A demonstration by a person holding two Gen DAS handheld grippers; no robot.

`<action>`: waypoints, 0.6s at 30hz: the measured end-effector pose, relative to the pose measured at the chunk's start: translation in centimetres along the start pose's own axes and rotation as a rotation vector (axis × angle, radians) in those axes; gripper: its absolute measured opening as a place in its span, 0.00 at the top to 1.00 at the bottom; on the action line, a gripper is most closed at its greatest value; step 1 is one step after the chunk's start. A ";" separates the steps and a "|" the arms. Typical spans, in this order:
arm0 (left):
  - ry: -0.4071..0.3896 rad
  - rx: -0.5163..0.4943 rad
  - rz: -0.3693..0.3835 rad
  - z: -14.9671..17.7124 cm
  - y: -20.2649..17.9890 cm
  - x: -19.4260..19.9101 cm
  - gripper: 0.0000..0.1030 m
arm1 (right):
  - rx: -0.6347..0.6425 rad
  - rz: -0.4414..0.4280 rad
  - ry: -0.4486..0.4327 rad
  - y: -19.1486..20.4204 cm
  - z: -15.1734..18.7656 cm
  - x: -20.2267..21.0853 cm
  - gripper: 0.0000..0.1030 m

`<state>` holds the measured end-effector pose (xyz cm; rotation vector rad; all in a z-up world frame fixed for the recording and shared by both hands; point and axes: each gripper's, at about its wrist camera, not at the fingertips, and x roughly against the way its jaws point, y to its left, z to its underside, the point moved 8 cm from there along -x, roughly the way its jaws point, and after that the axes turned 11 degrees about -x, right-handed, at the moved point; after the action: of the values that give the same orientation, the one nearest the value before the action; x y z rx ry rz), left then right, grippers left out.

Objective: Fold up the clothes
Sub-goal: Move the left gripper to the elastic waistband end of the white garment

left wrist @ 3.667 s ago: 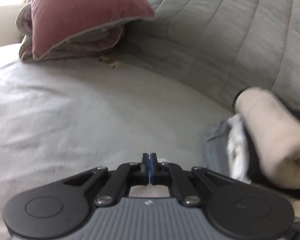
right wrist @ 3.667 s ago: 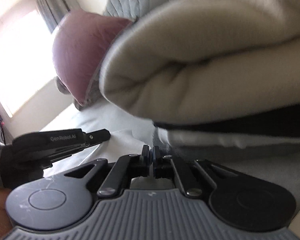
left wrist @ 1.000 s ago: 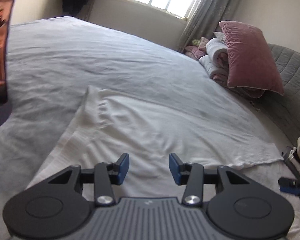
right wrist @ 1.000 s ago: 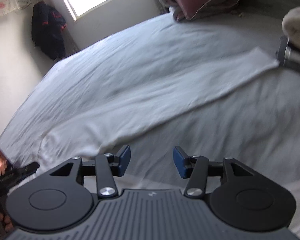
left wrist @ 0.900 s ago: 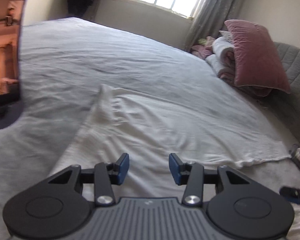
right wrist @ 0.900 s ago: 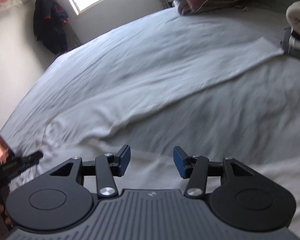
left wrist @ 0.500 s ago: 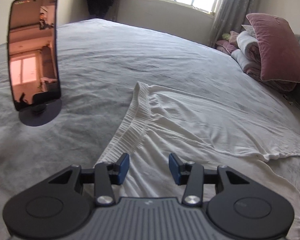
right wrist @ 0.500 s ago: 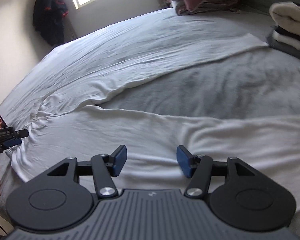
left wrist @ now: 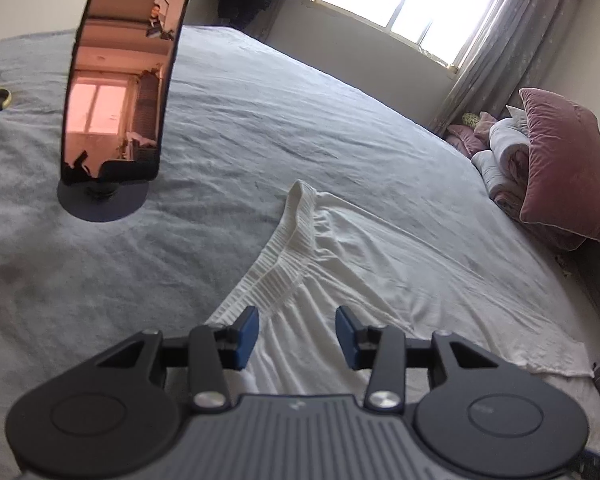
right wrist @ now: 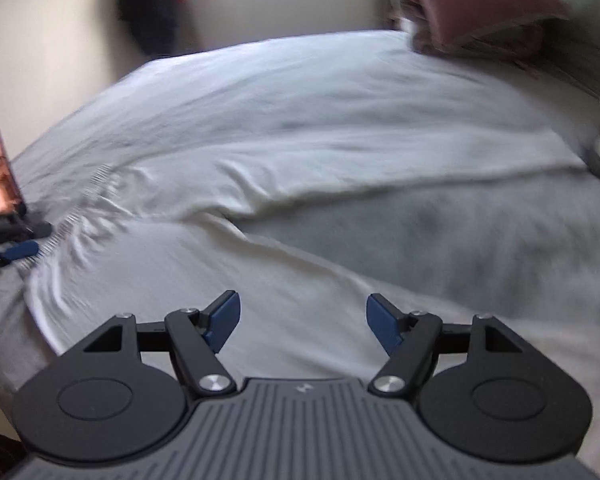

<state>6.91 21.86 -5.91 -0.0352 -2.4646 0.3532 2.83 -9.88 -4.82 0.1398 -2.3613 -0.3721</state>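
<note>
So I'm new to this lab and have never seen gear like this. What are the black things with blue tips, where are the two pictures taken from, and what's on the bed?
No robot here: a person holds a two-finger claw in each hand, and a fisheye camera on each looks out along its fingers. One picture is from the left claw, the other from the right claw. The blue tips are its pads. Both claws are open and hold nothing; the left has just been closing a little, the right opening wider. On the grey bed sheet lie white trousers, spread flat, the left claw near their ribbed waistband. A phone on a stand and a pink pillow are also there.
</note>
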 end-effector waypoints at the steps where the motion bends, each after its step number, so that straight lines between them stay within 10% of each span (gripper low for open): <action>1: 0.001 0.005 0.009 -0.1 -0.1 -0.2 0.62 | 0.006 -0.026 0.003 0.8 -0.8 -0.6 0.29; 18: 0.022 -0.041 0.160 -1.7 -3.0 -6.1 0.73 | 0.445 -0.272 0.082 14.2 -7.7 -13.0 0.29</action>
<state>13.01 18.67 -7.47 -0.2535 -2.4535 0.3692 17.65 4.59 -3.70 0.6758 -2.3116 0.0403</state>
